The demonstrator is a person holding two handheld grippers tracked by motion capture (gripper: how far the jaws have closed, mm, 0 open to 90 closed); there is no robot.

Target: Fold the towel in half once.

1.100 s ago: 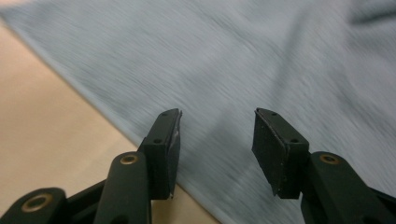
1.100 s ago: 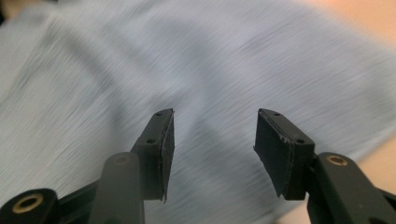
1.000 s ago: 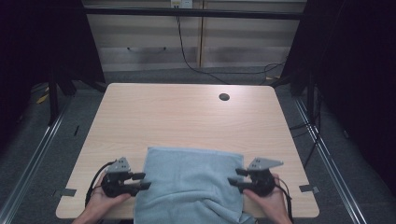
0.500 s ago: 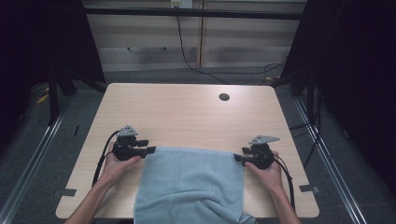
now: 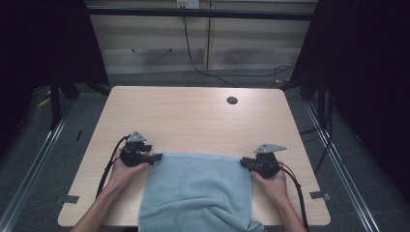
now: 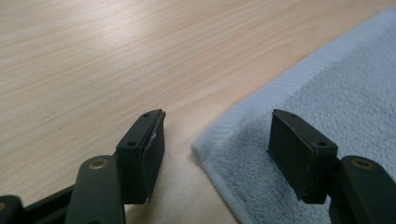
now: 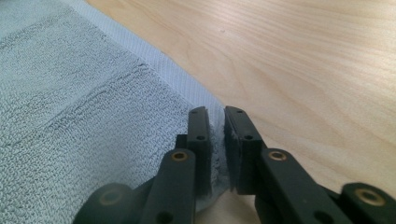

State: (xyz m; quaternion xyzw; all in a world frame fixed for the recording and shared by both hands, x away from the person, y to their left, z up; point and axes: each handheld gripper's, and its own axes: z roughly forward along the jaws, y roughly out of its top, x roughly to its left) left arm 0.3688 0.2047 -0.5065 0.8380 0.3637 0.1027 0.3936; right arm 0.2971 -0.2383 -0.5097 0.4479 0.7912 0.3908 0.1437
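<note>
Gripper views show what high view can't: right gripper (image 7: 216,122) pinching towel (image 7: 84,130) corner, left gripper (image 6: 217,135) just opened, straddling its corner.

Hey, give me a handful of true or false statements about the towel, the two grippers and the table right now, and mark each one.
1. The right gripper is clamped on a corner of the light blue towel. True.
2. The left gripper is pinching the towel. False: its jaws stand apart, with the towel corner lying loose between them.
3. The towel hangs over the near edge of the table. True.
4. The towel covers the dark round hole in the table. False: the hole is bare, at the far side.
5. The towel is folded into a small square. False: it lies spread flat.
</note>
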